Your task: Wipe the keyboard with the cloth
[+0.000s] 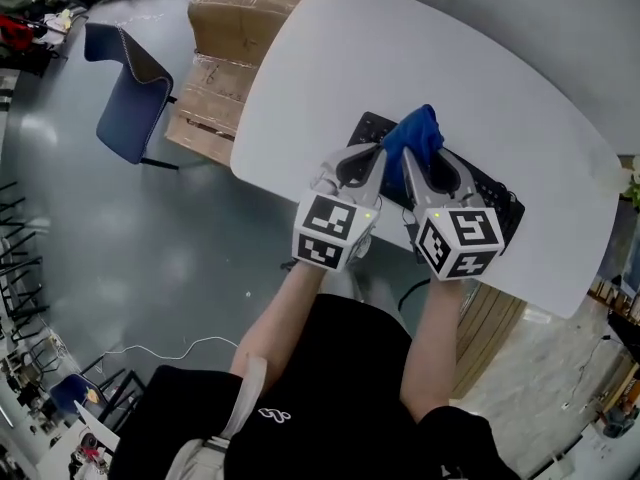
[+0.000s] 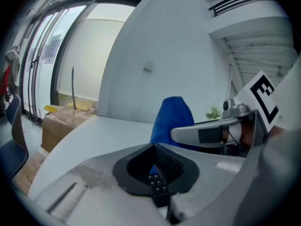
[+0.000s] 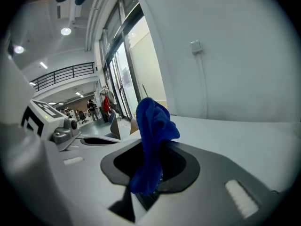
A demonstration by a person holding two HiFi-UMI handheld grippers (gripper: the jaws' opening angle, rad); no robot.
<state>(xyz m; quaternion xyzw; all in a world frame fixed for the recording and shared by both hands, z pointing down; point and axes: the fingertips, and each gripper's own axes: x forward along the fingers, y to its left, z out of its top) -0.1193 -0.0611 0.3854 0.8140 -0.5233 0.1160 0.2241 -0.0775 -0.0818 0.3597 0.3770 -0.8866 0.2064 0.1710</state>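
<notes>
You hold two grippers at centre frame in the head view: the left gripper (image 1: 377, 152) and the right gripper (image 1: 424, 160). Each carries one marker cube, the left cube (image 1: 335, 230) and the right cube (image 1: 458, 238), two in total. Count one cloth (image 1: 415, 133), blue, at centre frame, and one keyboard (image 1: 368, 128), black, also at centre. Count one table (image 1: 400, 38), white, filling the upper right. Count one chair (image 1: 130, 83), blue, at the upper left. Count two cardboard boxes at top centre: the upper box (image 1: 235, 8) and the lower box (image 1: 222, 83). Count one white cable (image 1: 170, 353) at the lower left.
</notes>
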